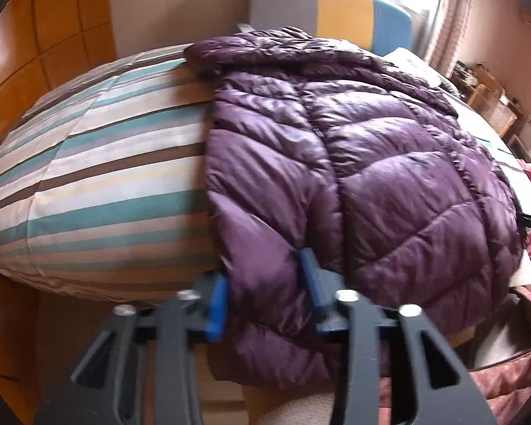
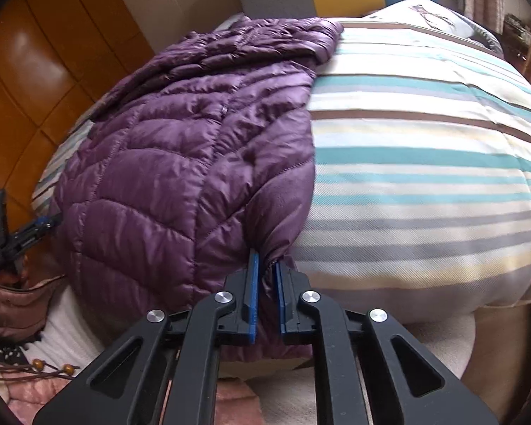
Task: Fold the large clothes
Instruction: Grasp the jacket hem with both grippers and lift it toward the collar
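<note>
Right claw [image 2: 265,265], bottom centre of the right wrist view: the 2 blue pads stand narrow and pinch a thin fold at the near hem corner of the purple puffer jacket [image 2: 180,163]. Left claw [image 1: 265,276], bottom centre of the left wrist view: its blue fingers [image 1: 217,304] bracket a thicker roll of the jacket's [image 1: 371,177] other hem corner; the fabric bulges between them, so the grip reads as closed on the hem.

Location: the jacket lies spread along the striped duvet [image 2: 424,163] on the bed, hem nearest the cameras and overhanging the bed edge, hood end at the top of both frames toward the colour-block headboard [image 1: 336,10].

Handling, as judged:
1. Light, soft and compressible; the filling springs back, so folds will tend to reopen.
2. The shell looks glossy and likely slippery; a shallow pinch may slide off.
3. Hold at stitched hem corners or quilting seams, where fabric is firmest.
4. Lift both corners evenly to prevent skewing.
</note>
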The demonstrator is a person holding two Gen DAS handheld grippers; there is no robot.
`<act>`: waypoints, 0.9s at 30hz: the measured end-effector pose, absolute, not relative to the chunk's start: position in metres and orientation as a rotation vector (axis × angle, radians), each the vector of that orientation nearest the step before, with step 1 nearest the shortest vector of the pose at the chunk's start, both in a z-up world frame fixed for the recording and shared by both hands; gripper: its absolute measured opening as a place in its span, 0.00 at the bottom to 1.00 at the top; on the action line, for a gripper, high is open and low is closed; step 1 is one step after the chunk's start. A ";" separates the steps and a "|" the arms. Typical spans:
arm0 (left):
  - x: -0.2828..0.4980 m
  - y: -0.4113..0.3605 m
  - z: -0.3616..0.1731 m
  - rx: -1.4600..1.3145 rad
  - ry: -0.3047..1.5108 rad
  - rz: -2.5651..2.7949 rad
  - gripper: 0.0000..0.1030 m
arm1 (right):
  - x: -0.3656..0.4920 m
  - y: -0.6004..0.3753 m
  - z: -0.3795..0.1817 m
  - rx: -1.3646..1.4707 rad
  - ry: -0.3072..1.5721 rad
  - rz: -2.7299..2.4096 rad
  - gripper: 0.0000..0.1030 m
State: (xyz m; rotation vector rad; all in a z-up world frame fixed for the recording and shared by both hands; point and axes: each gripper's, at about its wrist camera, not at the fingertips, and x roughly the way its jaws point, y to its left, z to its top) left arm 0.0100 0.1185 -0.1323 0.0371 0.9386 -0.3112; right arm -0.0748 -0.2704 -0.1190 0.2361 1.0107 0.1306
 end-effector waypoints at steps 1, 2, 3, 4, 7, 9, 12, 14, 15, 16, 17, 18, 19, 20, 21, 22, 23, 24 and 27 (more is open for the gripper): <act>0.011 0.118 -0.130 0.014 0.941 -0.328 0.11 | -0.073 -0.269 -0.116 0.242 0.999 0.146 0.06; 0.012 0.117 -0.126 -0.001 0.936 -0.336 0.09 | -0.071 -0.267 -0.113 0.246 0.985 0.156 0.06; 0.012 0.116 -0.123 -0.001 0.926 -0.340 0.08 | -0.069 -0.267 -0.110 0.253 0.973 0.164 0.04; 0.012 0.114 -0.119 0.004 0.912 -0.344 0.08 | -0.068 -0.266 -0.106 0.264 0.958 0.175 0.05; 0.013 0.114 -0.104 -0.015 0.868 -0.358 0.07 | -0.064 -0.268 -0.093 0.298 0.900 0.187 0.04; 0.016 0.119 -0.093 -0.055 0.842 -0.366 0.07 | -0.062 -0.272 -0.085 0.323 0.858 0.192 0.04; 0.021 0.124 -0.078 -0.110 0.801 -0.375 0.07 | -0.059 -0.275 -0.072 0.356 0.800 0.198 0.04; 0.025 0.125 -0.068 -0.133 0.771 -0.378 0.07 | -0.053 -0.276 -0.066 0.374 0.777 0.199 0.04; 0.025 0.126 -0.065 -0.142 0.761 -0.381 0.07 | -0.051 -0.277 -0.063 0.380 0.763 0.197 0.04; 0.027 0.126 -0.060 -0.158 0.750 -0.387 0.07 | -0.050 -0.278 -0.061 0.388 0.754 0.200 0.03; 0.028 0.126 -0.056 -0.171 0.741 -0.391 0.06 | -0.049 -0.279 -0.057 0.408 0.741 0.214 0.03; 0.028 0.126 -0.050 -0.189 0.727 -0.400 0.06 | -0.048 -0.280 -0.055 0.422 0.729 0.223 0.03; 0.027 0.126 -0.045 -0.203 0.713 -0.411 0.06 | -0.047 -0.281 -0.051 0.437 0.716 0.232 0.03; 0.026 0.125 -0.040 -0.212 0.701 -0.420 0.06 | -0.050 -0.283 -0.046 0.460 0.694 0.249 0.03; 0.022 0.123 -0.034 -0.215 0.681 -0.432 0.05 | -0.053 -0.286 -0.042 0.470 0.680 0.261 0.03; 0.019 0.122 -0.029 -0.216 0.668 -0.438 0.05 | -0.056 -0.287 -0.037 0.474 0.663 0.270 0.03; 0.017 0.122 -0.026 -0.220 0.657 -0.443 0.05 | -0.059 -0.287 -0.033 0.472 0.647 0.277 0.03; 0.013 0.122 -0.021 -0.232 0.644 -0.454 0.05 | -0.064 -0.287 -0.027 0.465 0.628 0.283 0.03; 0.007 0.125 -0.012 -0.276 0.625 -0.479 0.05 | -0.077 -0.291 -0.015 0.459 0.592 0.290 0.03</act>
